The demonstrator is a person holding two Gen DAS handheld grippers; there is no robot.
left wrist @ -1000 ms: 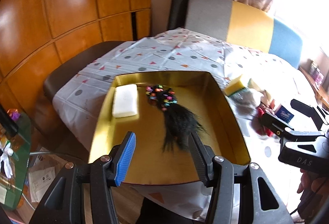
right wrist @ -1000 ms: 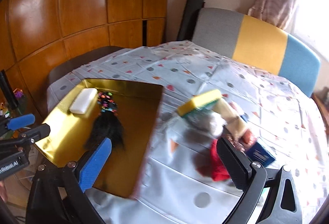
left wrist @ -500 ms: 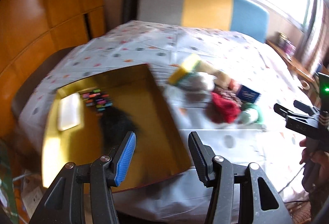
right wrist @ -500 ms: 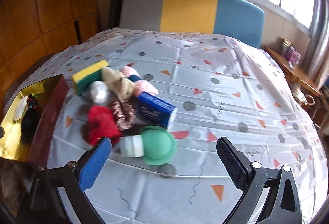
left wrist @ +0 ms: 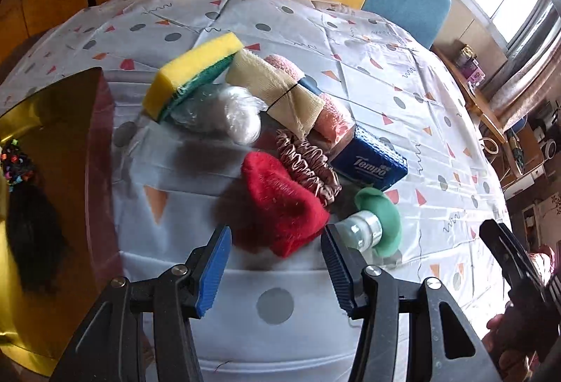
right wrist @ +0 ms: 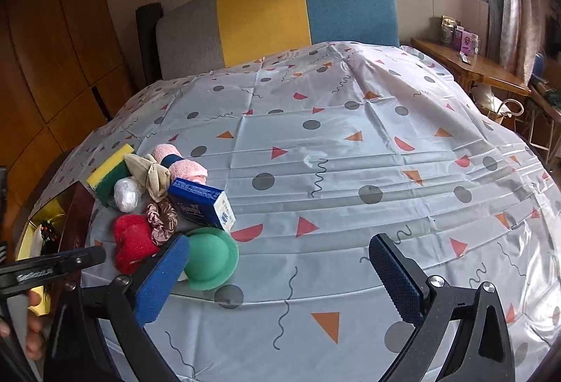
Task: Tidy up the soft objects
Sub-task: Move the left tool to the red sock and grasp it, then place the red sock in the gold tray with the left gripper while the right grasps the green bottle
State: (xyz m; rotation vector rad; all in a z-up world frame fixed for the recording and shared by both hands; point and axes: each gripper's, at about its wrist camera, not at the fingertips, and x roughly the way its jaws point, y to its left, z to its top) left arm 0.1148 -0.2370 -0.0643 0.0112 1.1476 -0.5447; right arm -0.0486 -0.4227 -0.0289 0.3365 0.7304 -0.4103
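A pile of soft things lies on the patterned tablecloth: a fuzzy red piece, a pink scrunchie, a yellow-green sponge, a clear plastic bundle, a beige cloth, a pink towel roll, a blue tissue pack and a green puff. My left gripper is open just in front of the red piece, with nothing between its fingers. My right gripper is open over bare cloth, its left pad beside the green puff.
A gold tray at the left holds a black hair piece with coloured beads. A grey, yellow and blue chair back stands behind the table. A wooden side table is at the right. A person's fingers show at lower left.
Both grippers swung right, away from the gold tray toward the pile. My left gripper came down close to the red piece. Both stayed open.
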